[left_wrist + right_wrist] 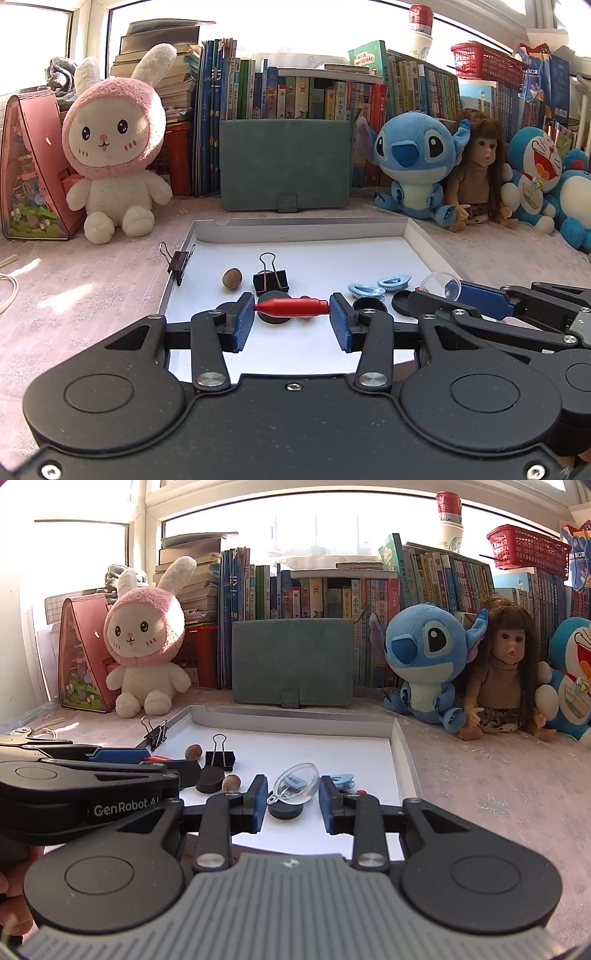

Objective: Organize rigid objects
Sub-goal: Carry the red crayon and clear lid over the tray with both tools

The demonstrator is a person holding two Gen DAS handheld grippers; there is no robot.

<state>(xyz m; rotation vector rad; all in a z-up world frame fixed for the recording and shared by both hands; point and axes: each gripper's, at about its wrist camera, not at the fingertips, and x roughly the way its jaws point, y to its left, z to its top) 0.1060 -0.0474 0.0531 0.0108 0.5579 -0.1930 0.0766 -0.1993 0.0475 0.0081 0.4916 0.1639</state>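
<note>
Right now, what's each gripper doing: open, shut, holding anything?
Left gripper: shut on the red pen, gripped end to end between the pads.
Right gripper: shut on the clear dome, both pads against its sides.

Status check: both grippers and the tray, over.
Left gripper shut on red peg. Right gripper closed on clear dome. Both over white tray; binder clip, nut, black discs loose beneath.

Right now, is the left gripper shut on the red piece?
Yes: the left gripper has both blue pads touching the ends of the red piece.
</note>
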